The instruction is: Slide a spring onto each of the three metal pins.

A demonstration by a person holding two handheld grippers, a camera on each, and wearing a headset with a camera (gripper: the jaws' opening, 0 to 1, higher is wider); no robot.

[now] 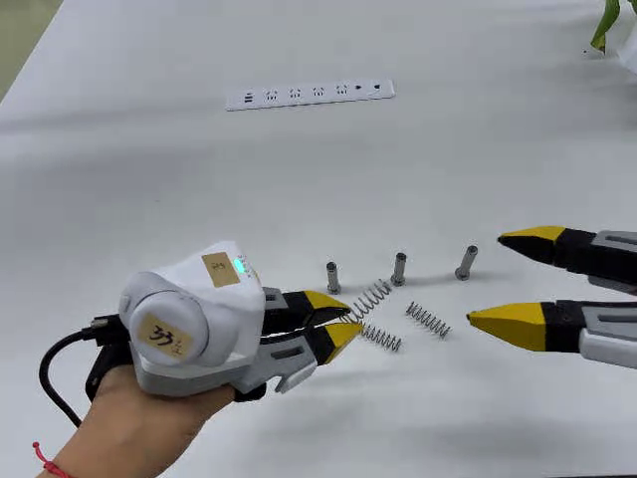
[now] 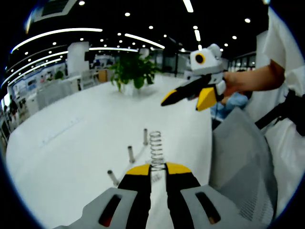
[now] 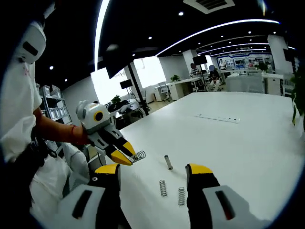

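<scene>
Clamping one end of a spring [image 1: 370, 297], the left gripper [image 1: 346, 317] sits at the near left of the white table [image 1: 149, 179], and its yellow jaw tips are pressed together on the coil. The spring sticks out from the tips toward the far right, and its free end is close to the middle pin [image 1: 399, 268]. Three metal pins stand upright in one row on the table: the left pin [image 1: 332, 277], the middle pin and the right pin [image 1: 465, 262]. On the near side of this row a second spring [image 1: 380, 338] lies flat just beside the left gripper's tips, and a third spring [image 1: 428, 320] lies flat a little more to the right. The right gripper [image 1: 488, 279] hovers at the right side, with its jaws wide apart and holding nothing. A white power strip [image 1: 310, 95] lies far back on the table.
</scene>
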